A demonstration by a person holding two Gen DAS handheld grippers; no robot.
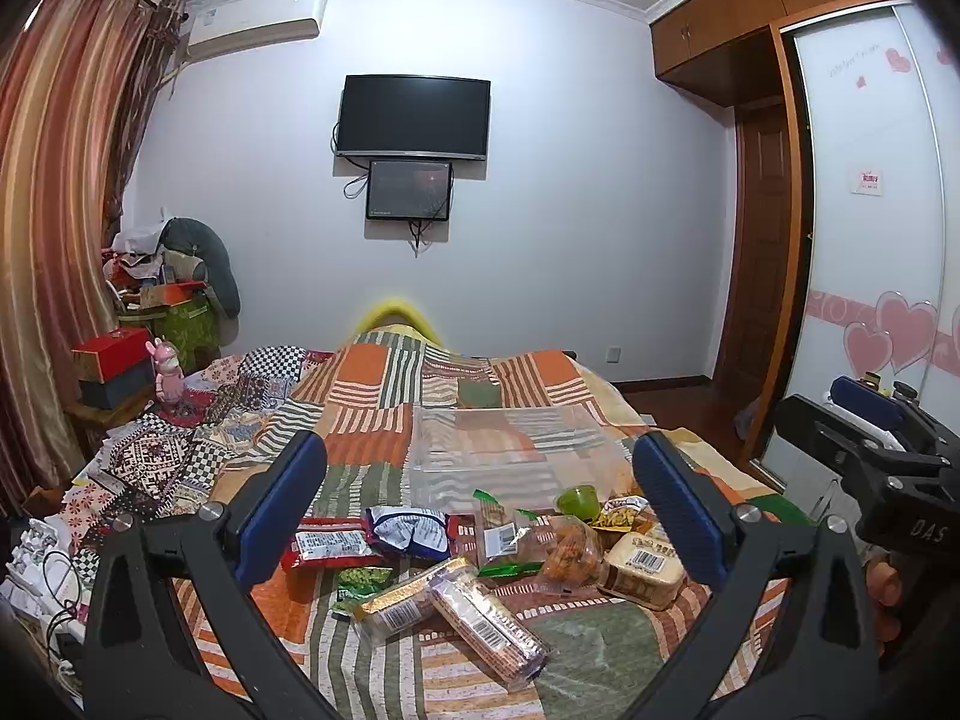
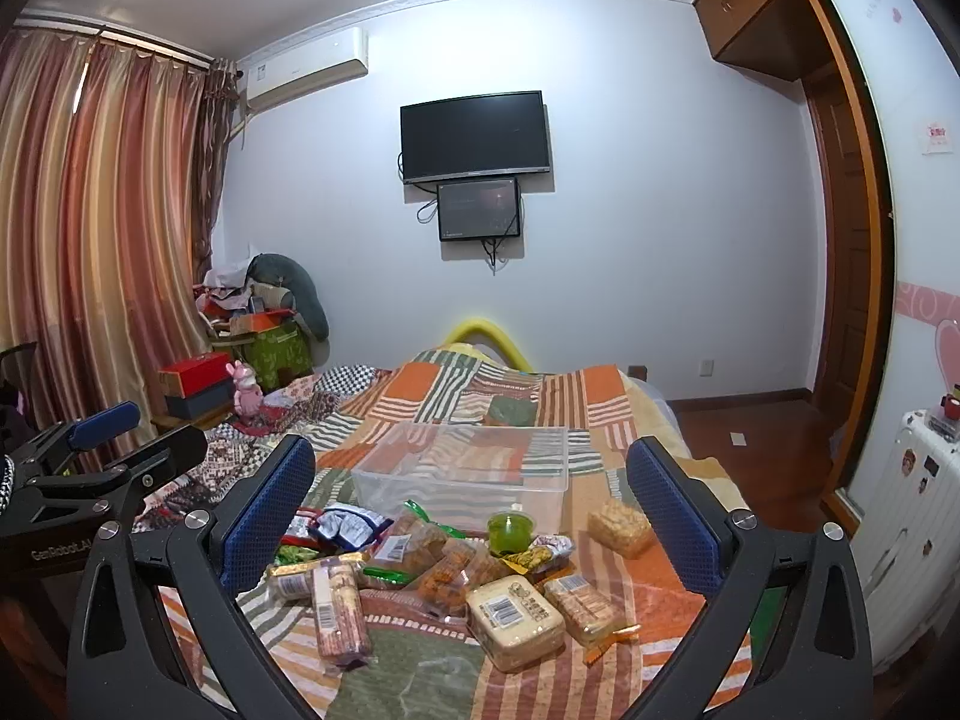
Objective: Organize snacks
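Several wrapped snacks lie in a loose pile on the patchwork bed cover: cracker packs point(image 1: 489, 618) point(image 2: 339, 618), a beige block pack point(image 1: 645, 567) point(image 2: 515, 621), a blue-white packet point(image 1: 411, 531), a red packet point(image 1: 333, 546), orange snack bags point(image 2: 447, 567) and a green jelly cup point(image 1: 577, 501) point(image 2: 510, 531). A clear plastic bin point(image 1: 510, 456) point(image 2: 468, 471) stands just behind the pile. My left gripper point(image 1: 480, 516) is open and empty above the pile. My right gripper point(image 2: 471, 516) is open and empty beside it.
The bed cover point(image 1: 384, 396) runs to the far wall. A cluttered nightstand with a red box point(image 1: 114, 354) and pink toy point(image 1: 168, 372) is at left. Cables point(image 1: 54, 576) lie on the bed's left edge. A wardrobe point(image 1: 870, 240) and white suitcase point(image 2: 912, 510) stand at right.
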